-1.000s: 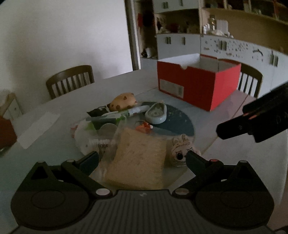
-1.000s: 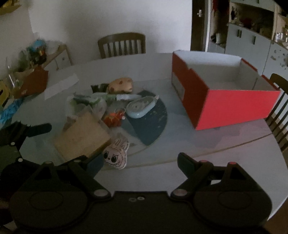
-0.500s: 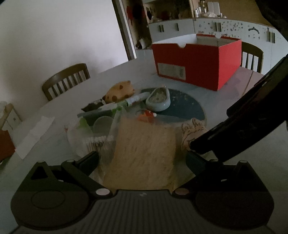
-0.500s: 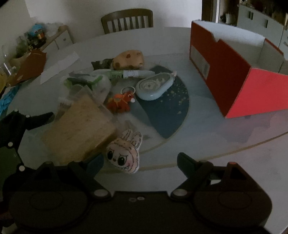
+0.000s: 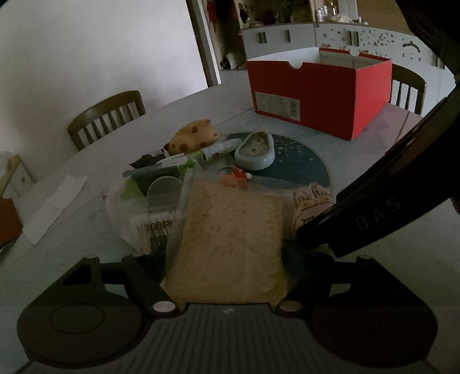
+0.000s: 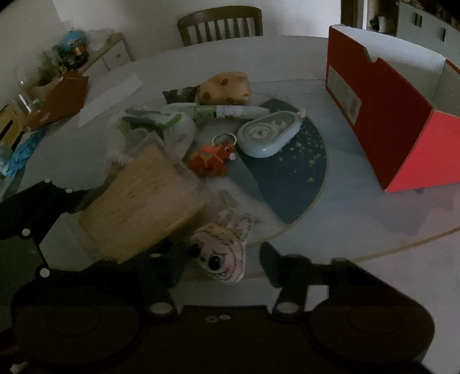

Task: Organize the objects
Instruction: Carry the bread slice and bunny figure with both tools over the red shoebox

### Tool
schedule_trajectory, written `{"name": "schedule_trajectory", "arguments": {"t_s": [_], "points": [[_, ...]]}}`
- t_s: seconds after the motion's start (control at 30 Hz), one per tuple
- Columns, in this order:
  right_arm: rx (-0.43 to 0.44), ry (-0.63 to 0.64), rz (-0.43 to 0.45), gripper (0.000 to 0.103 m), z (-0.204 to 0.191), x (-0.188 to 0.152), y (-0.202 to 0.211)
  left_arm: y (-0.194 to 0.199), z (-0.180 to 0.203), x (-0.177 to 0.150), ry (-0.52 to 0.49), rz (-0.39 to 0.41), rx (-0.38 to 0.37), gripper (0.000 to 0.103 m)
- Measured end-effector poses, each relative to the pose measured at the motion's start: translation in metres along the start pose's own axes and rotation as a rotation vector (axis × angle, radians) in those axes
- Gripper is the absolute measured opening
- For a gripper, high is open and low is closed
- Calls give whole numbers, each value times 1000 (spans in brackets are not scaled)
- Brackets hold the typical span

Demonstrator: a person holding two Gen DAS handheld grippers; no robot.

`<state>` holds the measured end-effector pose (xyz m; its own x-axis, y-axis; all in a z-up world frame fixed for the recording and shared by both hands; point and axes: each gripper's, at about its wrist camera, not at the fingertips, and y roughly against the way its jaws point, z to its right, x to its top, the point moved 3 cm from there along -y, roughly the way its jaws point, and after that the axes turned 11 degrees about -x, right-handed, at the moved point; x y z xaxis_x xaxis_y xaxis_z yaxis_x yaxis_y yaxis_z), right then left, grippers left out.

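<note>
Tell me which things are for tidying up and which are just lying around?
For tidying: tan sponge, bunny plush face, orange horse keychain, correction tape, spotted plush, cotton swab pack, red box.

Lying around: wooden chair, white paper.

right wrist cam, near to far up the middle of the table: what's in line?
Pale plush bunny-face toy → orange horse keychain → white-and-green tube → tan spotted plush → brown wooden slatted chair.
</note>
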<state>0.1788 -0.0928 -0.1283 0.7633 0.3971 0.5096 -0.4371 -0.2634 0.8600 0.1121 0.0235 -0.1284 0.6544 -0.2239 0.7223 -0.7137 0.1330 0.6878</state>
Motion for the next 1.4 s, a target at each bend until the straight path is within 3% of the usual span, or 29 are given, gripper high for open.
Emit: {"name": "schedule_trajectory", "arguments": {"t_s": [0.23, 0.57, 1.0, 1.4], "points": [[26, 9, 14, 34, 5, 2, 5, 4, 2, 3, 47, -9, -15, 74], [53, -24, 61, 34, 45, 14, 40, 24, 12, 27, 111, 28, -27, 73], [45, -33, 164, 34, 112, 49, 83, 34, 44, 107, 113, 131, -67, 73], [-15, -78, 246, 34, 198, 88, 88, -3, 77, 192, 90, 186, -111, 73]]}}
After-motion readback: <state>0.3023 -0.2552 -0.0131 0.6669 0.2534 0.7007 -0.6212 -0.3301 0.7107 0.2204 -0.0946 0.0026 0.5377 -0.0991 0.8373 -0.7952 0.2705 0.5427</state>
